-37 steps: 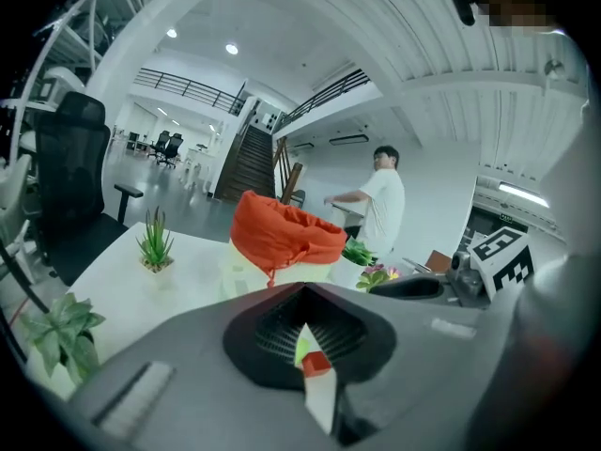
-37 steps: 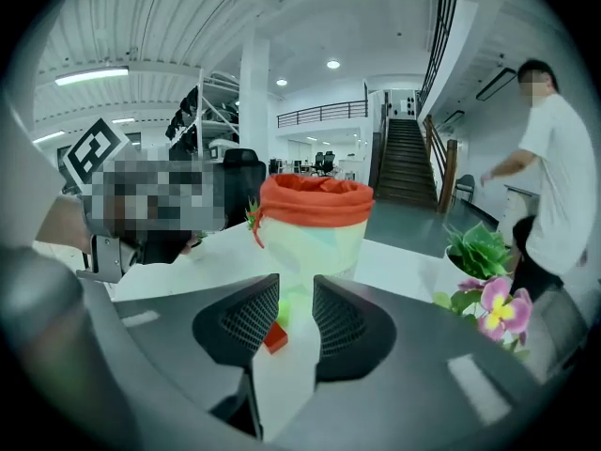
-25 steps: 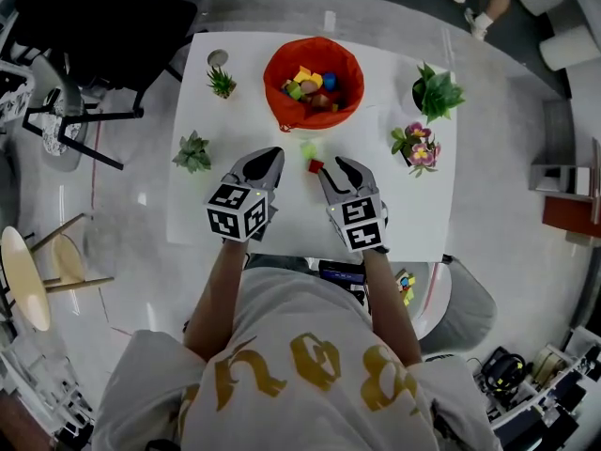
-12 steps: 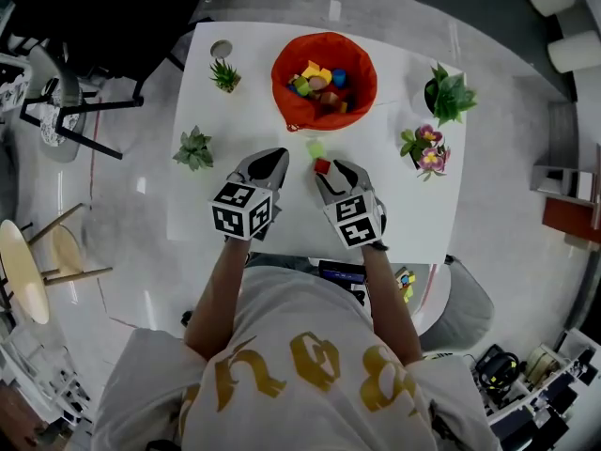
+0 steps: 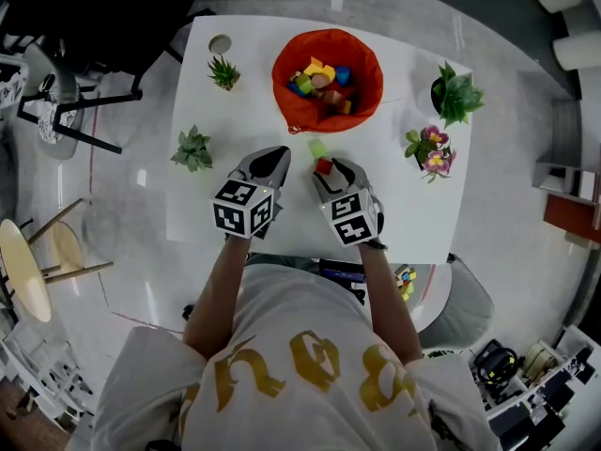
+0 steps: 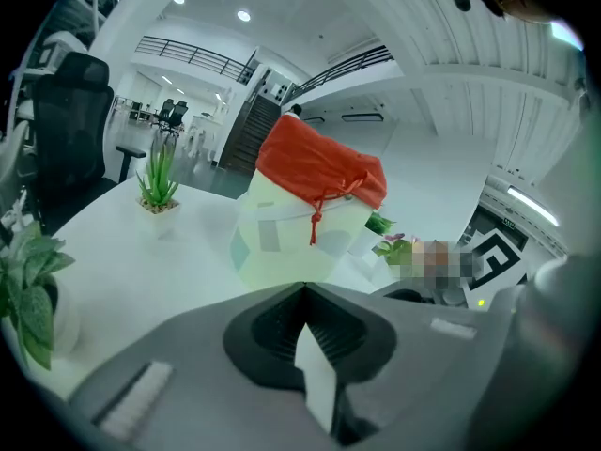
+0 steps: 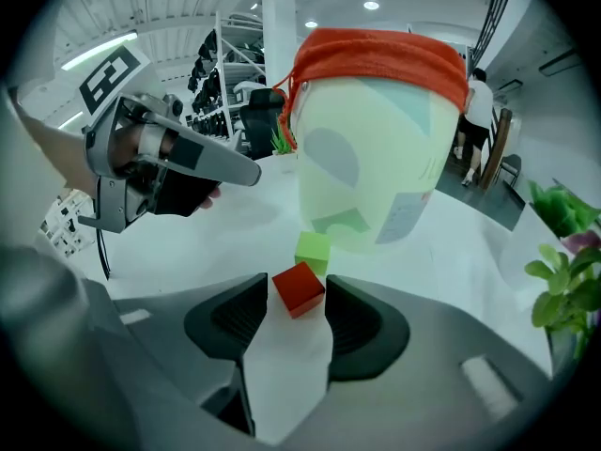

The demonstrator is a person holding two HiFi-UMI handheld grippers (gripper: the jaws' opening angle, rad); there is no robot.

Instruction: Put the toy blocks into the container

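A red-lined fabric container (image 5: 327, 78) with several coloured blocks in it stands at the back of the white table (image 5: 413, 224). In front of it lie a green block (image 5: 317, 148) and a red block (image 5: 324, 165). My right gripper (image 5: 331, 168) is open; its jaws have just been opening. In the right gripper view the red block (image 7: 299, 287) sits on the table between the tips of that gripper (image 7: 297, 295), untouched, with the green block (image 7: 313, 248) and the container (image 7: 376, 139) just beyond. My left gripper (image 5: 274, 155) is shut and empty, left of the blocks.
Small potted plants stand around the table: two on the left (image 5: 223, 70) (image 5: 192, 148), a leafy one (image 5: 457, 94) and a flowering one (image 5: 424, 148) on the right. An office chair (image 5: 84, 26) stands beyond the table's left side.
My right gripper has sunk toward the table and its jaws have spread around the red block. The left gripper has sunk a little too.
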